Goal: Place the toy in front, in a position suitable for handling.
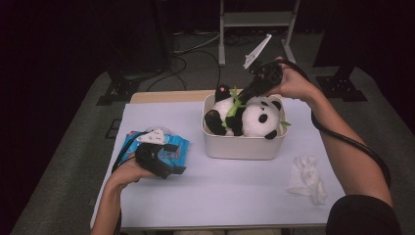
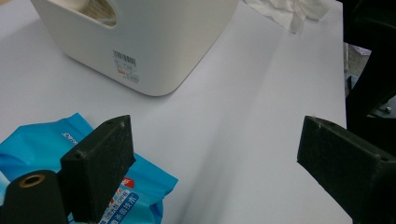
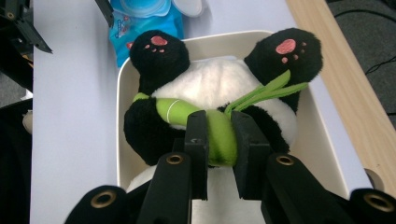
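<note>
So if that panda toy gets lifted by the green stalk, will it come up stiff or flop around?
Likely floppy: the panda toy looks soft and plush, so limbs and head would sag. The right gripper pinches only the green stalk, so the body may swing. It is probably light for its size, and the white bin should stay put.

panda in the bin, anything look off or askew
Yes: the plush panda lies on its back in the white bin, paws up and bulging over the rim. The right claw is shut on its green bamboo stalk.
</note>
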The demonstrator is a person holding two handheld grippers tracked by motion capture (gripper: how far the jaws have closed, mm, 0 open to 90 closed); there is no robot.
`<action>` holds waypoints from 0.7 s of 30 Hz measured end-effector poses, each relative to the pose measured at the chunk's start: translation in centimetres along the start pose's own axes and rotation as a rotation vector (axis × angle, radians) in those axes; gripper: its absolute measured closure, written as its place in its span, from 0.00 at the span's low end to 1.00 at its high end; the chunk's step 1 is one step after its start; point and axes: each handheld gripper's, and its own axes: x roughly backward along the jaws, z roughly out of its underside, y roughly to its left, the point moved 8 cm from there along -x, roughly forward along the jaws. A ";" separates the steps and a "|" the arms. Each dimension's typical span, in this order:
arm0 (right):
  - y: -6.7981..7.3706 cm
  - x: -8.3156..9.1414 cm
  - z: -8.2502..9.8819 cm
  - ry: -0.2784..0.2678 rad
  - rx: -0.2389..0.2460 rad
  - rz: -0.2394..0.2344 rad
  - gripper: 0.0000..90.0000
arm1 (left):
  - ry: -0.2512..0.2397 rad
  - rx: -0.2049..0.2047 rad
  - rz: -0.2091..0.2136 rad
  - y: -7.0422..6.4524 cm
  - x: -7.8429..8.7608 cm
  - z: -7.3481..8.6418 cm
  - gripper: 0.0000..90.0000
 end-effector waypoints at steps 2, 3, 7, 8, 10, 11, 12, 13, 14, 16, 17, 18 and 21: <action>0.0 -0.5 0.2 0.008 -0.001 -0.005 0.86 | 0.004 -0.003 0.000 0.0 0.0 0.0 0.11; 0.0 -0.6 0.2 0.007 -0.003 -0.007 0.86 | 0.004 -0.003 0.000 0.0 0.0 0.1 0.11; 0.1 -1.0 0.5 -0.001 -0.008 -0.020 0.86 | 0.004 -0.001 -0.001 -0.1 0.0 0.1 0.11; 0.1 -1.0 0.5 -0.001 -0.008 -0.020 0.86 | 0.004 -0.001 -0.001 -0.1 0.0 0.1 0.11; 0.2 -1.4 0.7 0.002 -0.012 -0.028 0.86 | 0.006 -0.003 -0.002 -0.1 0.0 0.1 0.11; 0.2 -1.5 0.8 0.004 -0.015 -0.030 0.86 | 0.005 -0.003 -0.001 -0.1 -0.1 0.0 0.11; 0.2 -1.5 0.8 0.004 -0.015 -0.030 0.86 | 0.005 -0.003 -0.001 -0.1 -0.1 0.0 0.11; 0.3 -1.7 0.9 0.004 -0.018 -0.033 0.85 | 0.006 -0.002 0.000 -0.2 -0.1 0.0 0.11; 0.3 -2.0 1.1 0.008 -0.018 -0.038 0.85 | 0.008 -0.006 0.000 -0.2 -0.1 0.0 0.11; 0.2 -2.3 1.3 0.021 -0.018 -0.036 0.85 | 0.008 -0.004 0.002 -0.2 -0.1 0.0 0.11; 0.3 -2.8 1.7 0.035 -0.021 -0.044 0.85 | 0.009 -0.004 0.003 -0.2 -0.1 0.0 0.11; 0.2 -2.9 1.8 0.037 -0.021 -0.044 0.85 | 0.010 -0.005 0.003 -0.2 -0.1 0.1 0.11; 0.3 -3.4 2.2 0.041 -0.030 -0.052 0.85 | 0.011 -0.002 0.007 -0.3 -0.3 0.0 0.11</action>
